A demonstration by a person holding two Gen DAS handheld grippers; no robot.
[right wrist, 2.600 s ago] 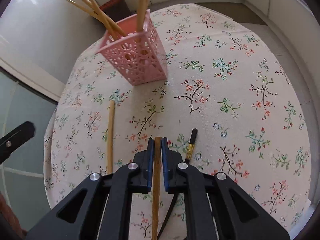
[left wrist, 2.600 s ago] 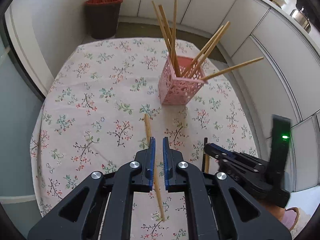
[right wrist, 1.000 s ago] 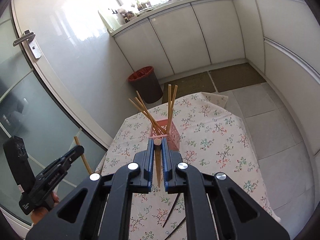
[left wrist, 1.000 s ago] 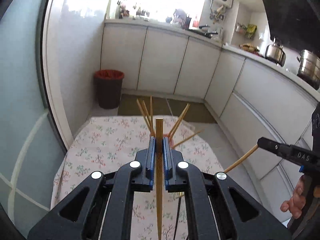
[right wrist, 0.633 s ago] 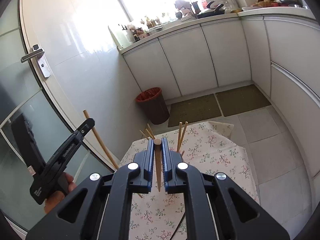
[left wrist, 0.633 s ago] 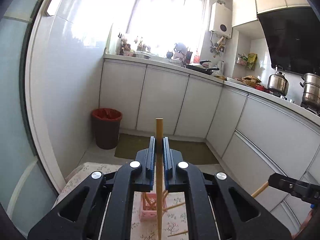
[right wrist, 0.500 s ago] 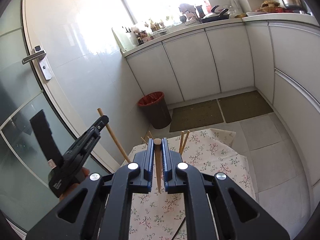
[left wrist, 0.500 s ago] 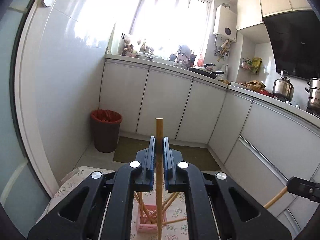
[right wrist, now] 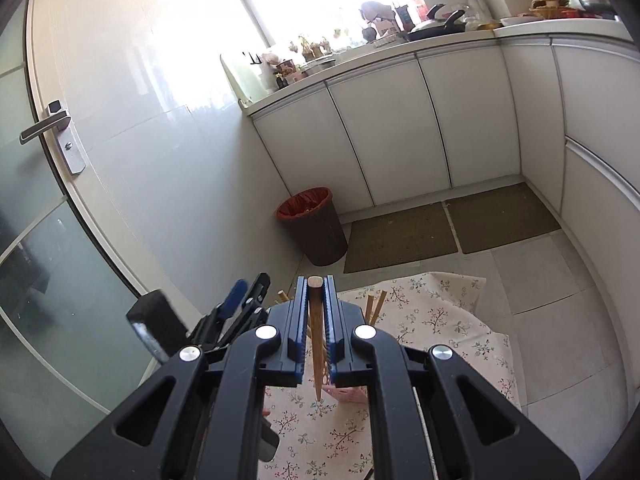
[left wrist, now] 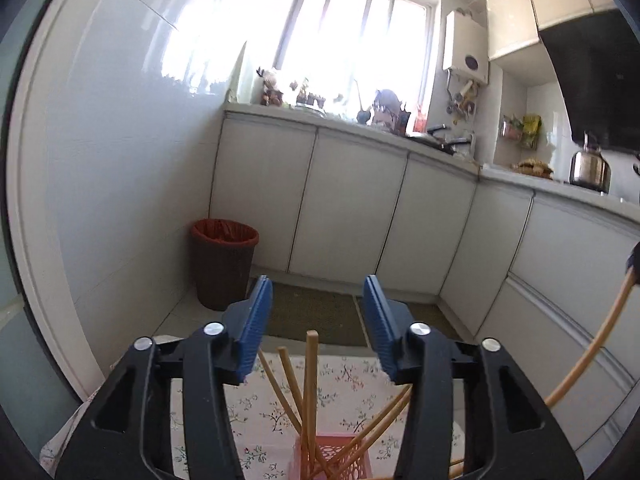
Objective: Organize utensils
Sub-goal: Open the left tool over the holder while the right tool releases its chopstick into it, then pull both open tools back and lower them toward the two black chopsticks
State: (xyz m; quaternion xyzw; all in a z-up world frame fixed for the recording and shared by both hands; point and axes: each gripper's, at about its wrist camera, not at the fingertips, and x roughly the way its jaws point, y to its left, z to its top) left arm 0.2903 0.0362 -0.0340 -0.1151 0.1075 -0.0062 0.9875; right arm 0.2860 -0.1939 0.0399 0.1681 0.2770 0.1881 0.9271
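Note:
In the left wrist view my left gripper (left wrist: pixel 318 308) is open and empty, held above the pink lattice holder (left wrist: pixel 332 456). Several wooden chopsticks (left wrist: pixel 310 384) stand in the holder, one upright just below the jaws. At the right edge the other gripper's chopstick (left wrist: pixel 588 364) shows. In the right wrist view my right gripper (right wrist: pixel 316 300) is shut on a wooden chopstick (right wrist: pixel 316 344), tip pointing down. The pink holder (right wrist: pixel 348 394) is mostly hidden behind its fingers. The left gripper (right wrist: pixel 240 312) sits just to the left.
The table has a floral cloth (right wrist: pixel 440 332). A brown bin with a red liner (left wrist: pixel 224 264) stands on the floor beyond the table by white cabinets (left wrist: pixel 344 216). A glass door with a handle (right wrist: pixel 48 128) is at the left.
My left gripper has opened and let go of its chopstick, which now stands in the pink holder. My right gripper still holds its chopstick and has come closer above the holder.

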